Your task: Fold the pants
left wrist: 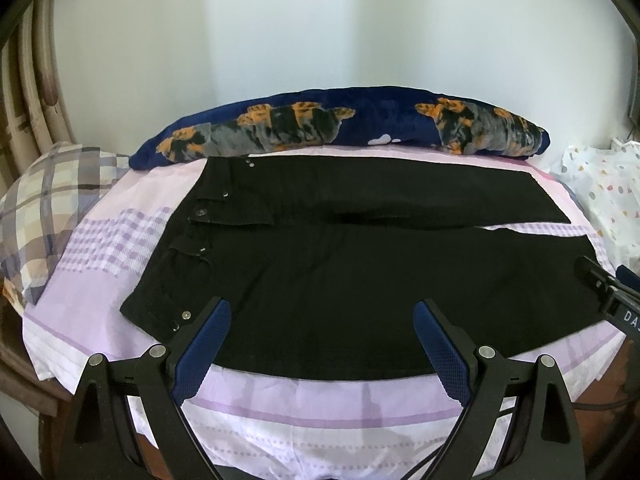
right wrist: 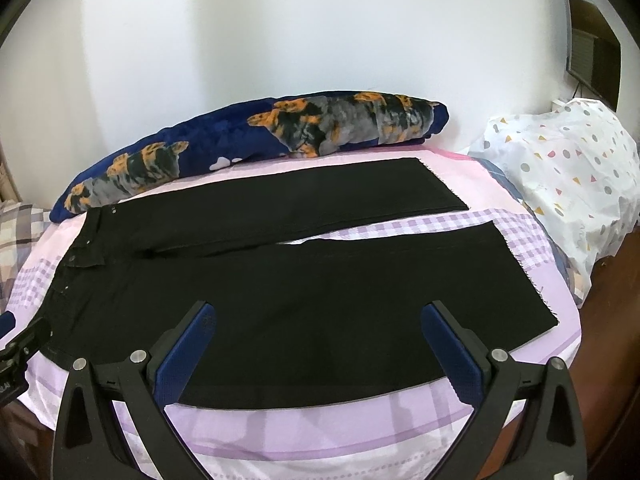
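Note:
Black pants [left wrist: 340, 272] lie flat and spread out on the bed, waist to the left, both legs running to the right with a narrow gap between them; they also show in the right wrist view [right wrist: 304, 292]. My left gripper [left wrist: 322, 312] is open and empty, hovering over the near leg close to the waistband. My right gripper [right wrist: 318, 316] is open and empty, hovering over the near leg's middle. The right gripper's body shows at the left wrist view's right edge [left wrist: 612, 296]; the left gripper's body shows at the right wrist view's left edge [right wrist: 20, 352].
The bed has a pink and lilac checked sheet [left wrist: 320, 404]. A blue, orange and grey rolled blanket [left wrist: 340, 124] lies along the far edge by the white wall. A plaid pillow [left wrist: 44, 196] sits at the left, a white dotted bundle [right wrist: 568, 184] at the right.

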Available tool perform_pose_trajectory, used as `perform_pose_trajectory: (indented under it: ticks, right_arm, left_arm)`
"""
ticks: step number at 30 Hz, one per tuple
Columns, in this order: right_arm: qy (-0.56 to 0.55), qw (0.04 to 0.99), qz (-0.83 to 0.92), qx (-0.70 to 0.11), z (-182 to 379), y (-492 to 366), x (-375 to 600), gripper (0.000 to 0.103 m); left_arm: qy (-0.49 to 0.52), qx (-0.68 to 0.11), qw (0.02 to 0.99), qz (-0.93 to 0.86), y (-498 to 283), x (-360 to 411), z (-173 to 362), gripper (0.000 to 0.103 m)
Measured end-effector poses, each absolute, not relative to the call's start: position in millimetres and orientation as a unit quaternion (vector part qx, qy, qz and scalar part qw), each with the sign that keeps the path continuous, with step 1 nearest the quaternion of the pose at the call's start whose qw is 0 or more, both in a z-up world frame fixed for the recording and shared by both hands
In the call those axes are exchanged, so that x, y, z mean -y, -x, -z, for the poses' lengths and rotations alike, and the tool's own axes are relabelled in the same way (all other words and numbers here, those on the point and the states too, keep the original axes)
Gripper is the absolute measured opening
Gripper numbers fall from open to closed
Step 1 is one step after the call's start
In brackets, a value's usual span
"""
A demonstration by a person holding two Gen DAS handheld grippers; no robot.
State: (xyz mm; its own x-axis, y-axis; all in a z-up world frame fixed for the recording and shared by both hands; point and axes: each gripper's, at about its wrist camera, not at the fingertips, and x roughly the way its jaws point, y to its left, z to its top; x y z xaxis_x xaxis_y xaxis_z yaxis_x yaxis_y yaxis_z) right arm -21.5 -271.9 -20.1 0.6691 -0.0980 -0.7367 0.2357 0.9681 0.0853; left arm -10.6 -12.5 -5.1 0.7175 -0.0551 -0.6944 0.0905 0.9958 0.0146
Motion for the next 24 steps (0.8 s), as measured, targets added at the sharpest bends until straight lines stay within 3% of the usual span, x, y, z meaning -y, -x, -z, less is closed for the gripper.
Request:
perform_pose_trajectory:
  ticks: [24]
  right_arm:
    - [-0.072, 0.919, 0.095, -0.375, 8, 22, 268, 0.103]
  left_arm:
    - [-0.036, -0.340, 0.939, 0.034, 17, 18, -3, 0.093]
